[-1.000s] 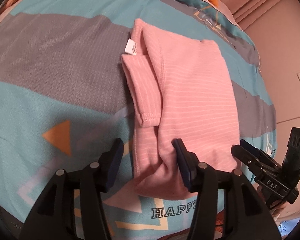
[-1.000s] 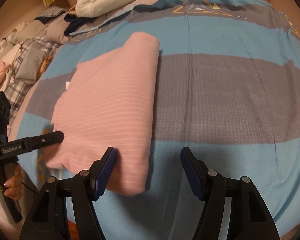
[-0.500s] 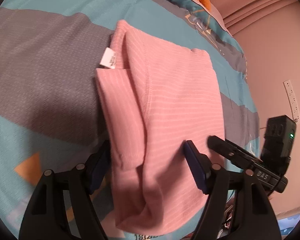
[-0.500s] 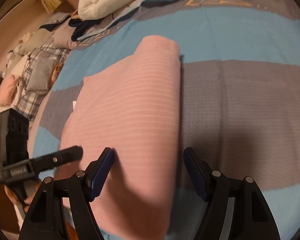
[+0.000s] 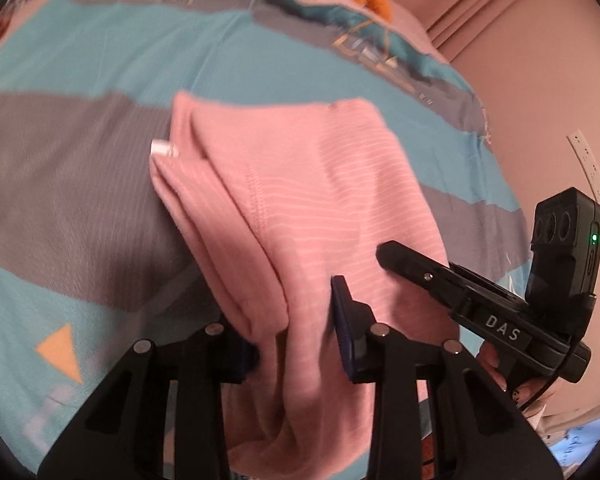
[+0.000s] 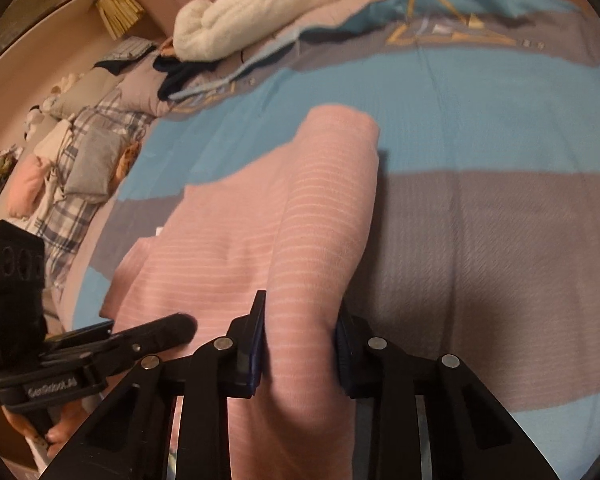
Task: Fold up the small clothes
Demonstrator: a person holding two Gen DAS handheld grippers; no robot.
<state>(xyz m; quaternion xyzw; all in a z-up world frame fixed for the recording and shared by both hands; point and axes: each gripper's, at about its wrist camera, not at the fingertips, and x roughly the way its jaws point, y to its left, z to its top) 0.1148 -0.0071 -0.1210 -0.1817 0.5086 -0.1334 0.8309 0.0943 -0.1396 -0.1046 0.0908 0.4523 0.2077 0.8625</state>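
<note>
Pink top pinched at its near edge by both grippers

The pink top [image 5: 320,200] is laid on the bed [image 5: 80,160], folded into a long strip. Its long side runs away from the fingers, from near to far. The near end is being lifted, and the far end is left flat on the bed. The left gripper [image 5: 296,332] is being closed on the near left corner, where thick folded layers are bunched between its fingers. The right gripper [image 6: 300,344] is being closed on the near right corner, with a fold of the cloth squeezed between its fingers. Both hands are placed equally near, side by side. For the next fold, the near end would most likely be carried over toward the far end. A white tag [image 5: 164,148] is seen at the far left edge.
</note>
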